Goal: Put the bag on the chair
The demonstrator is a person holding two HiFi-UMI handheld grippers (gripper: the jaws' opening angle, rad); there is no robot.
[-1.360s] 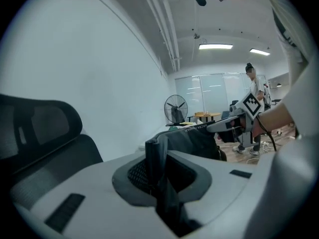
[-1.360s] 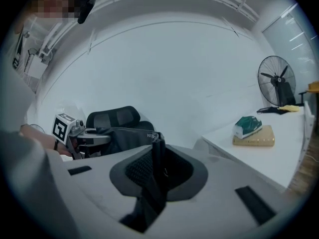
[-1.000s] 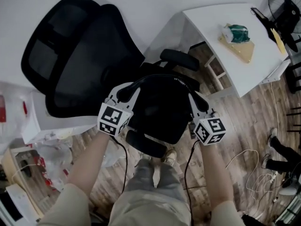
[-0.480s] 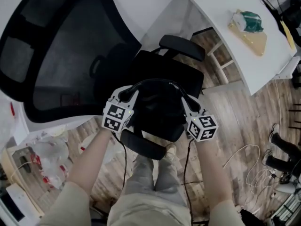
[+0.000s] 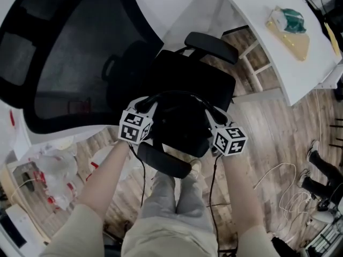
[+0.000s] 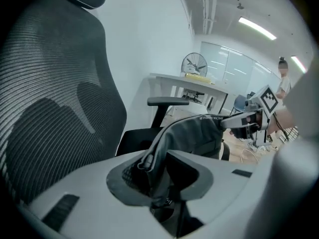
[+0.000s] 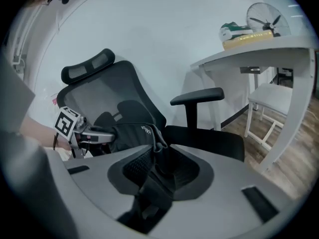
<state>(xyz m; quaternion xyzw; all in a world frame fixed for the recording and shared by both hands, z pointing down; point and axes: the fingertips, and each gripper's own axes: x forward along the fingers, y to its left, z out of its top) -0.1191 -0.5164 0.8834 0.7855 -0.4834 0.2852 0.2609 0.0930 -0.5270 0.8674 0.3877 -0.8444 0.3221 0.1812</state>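
Left gripper (image 6: 158,180): jaws partly open and just been opening. The strap (image 6: 167,133) of the bag runs between them, bunched toward one pad, and the pads do not appear to clamp it

Right gripper (image 7: 158,171): same condition. The jaws are partly open and have just been opening. The other end of the strap lies loose in the gap, with padding visible on both sides of it

Bag (image 5: 182,126): black, set between the two grippers over the front part of the seat (image 5: 214,79) of the chair (image 5: 69,63), between its two armrests. It appears to rest on the seat, though the contact itself is hidden beneath it. The strap arches above the bag from one gripper to the other

Surroundings: white worktop (image 5: 262,42) to the right of the chair, well apart from the bag

Assessment: release step in hand, placement all but complete. Recommended practice is to open both pairs of jaws fully before any withdrawal, then draw each gripper back along its own line so the strap slides out without snagging. Release both ends together. A one-sided pull could drag the bag toward the seat's front edge, where it sits near the drop
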